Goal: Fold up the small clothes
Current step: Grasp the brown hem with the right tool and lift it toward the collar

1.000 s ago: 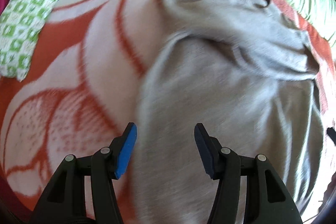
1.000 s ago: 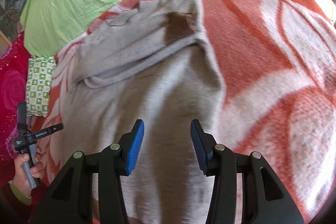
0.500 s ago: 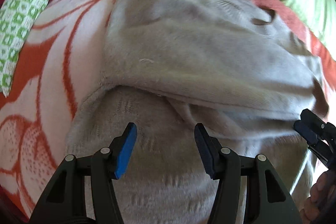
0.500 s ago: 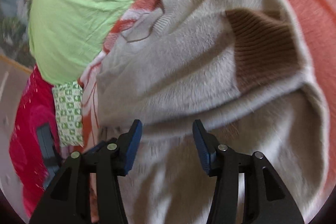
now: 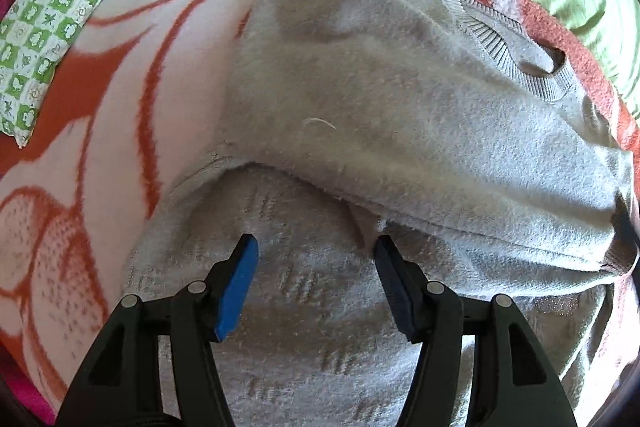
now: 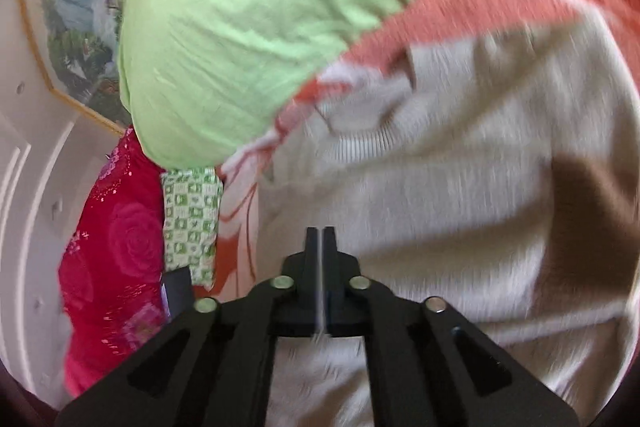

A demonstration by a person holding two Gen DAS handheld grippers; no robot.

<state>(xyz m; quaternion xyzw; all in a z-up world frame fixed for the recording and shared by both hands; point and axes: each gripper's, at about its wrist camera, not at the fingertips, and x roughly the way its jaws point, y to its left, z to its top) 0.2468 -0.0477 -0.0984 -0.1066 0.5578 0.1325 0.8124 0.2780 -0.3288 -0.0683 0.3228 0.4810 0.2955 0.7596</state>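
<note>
Nearest to me, the left gripper [image 5: 316, 259] hangs over the lower body of the grey sweater [image 5: 400, 115] with its blue pads [image 5: 236, 287] spread apart and nothing between them, the knit lying flat beneath. The right gripper [image 6: 319, 239] has just been closing; its jaws now stand almost together, with what looks like a thin sliver of fabric caught between them, though the blur keeps me from being sure. The sweater lies on the orange-and-white blanket [image 5: 120, 75] on the bed, its upper part already doubled down across the body, the ribbed neckline [image 5: 520, 55] toward the far side. I take this as mid-fold, and the next move seems to call for the left gripper to pinch the edge so both can carry the cloth over evenly. Beyond lie a small green checked cushion [image 5: 52, 23] and the green pillow [image 6: 248, 35].
</note>
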